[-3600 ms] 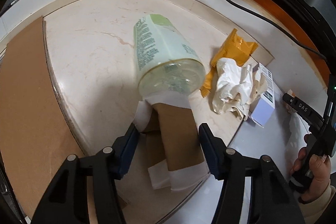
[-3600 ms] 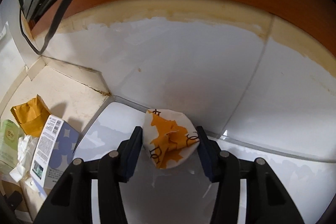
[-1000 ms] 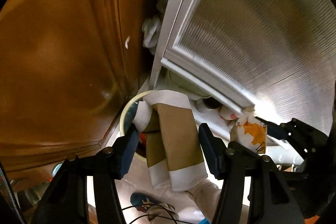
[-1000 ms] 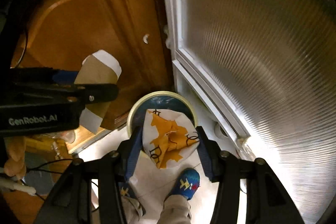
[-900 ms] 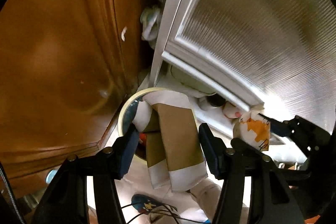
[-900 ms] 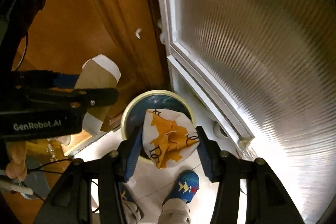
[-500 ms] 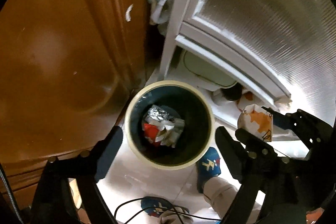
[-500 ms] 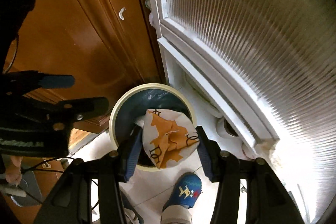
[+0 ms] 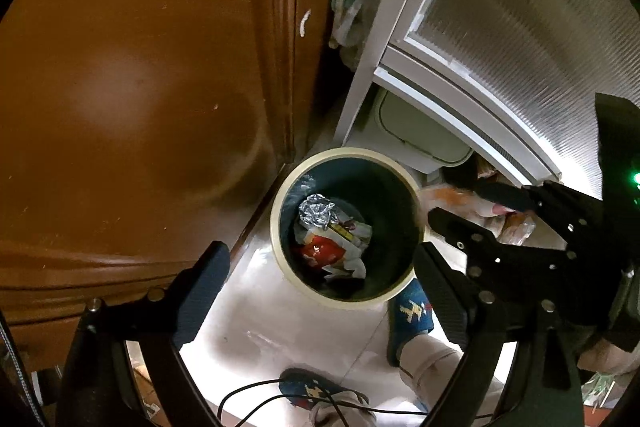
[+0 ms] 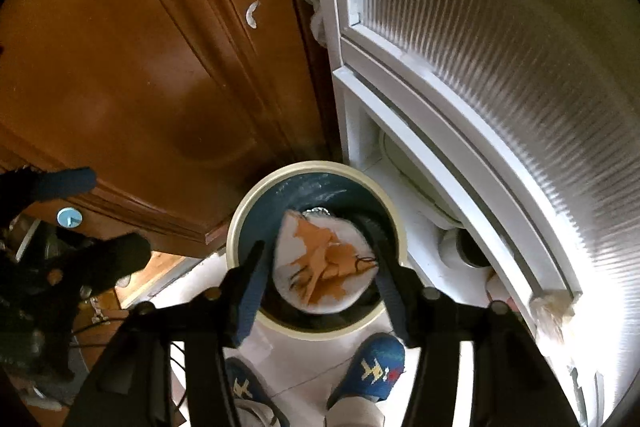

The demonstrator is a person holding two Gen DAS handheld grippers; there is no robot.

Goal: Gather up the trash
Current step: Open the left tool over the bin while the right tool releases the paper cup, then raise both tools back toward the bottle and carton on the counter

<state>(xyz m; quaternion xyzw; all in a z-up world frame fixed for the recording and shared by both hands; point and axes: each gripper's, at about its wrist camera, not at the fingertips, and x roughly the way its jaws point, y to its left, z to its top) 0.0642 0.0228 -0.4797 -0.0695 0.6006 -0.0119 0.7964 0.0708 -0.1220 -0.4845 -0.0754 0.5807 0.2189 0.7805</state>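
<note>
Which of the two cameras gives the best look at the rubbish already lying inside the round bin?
The left wrist view. It looks straight down into the bin, so the crumpled foil and red wrapper on its bottom show clearly. In the right wrist view, the white-and-orange wrapper between the opening right tool hides nearly everything; only a sliver of foil peeks out.

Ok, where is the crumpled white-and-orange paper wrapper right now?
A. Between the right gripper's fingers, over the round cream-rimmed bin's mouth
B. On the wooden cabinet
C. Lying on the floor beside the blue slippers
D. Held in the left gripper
A: the wrapper sits between the opening jaws of the right gripper, directly above the bin.
</note>
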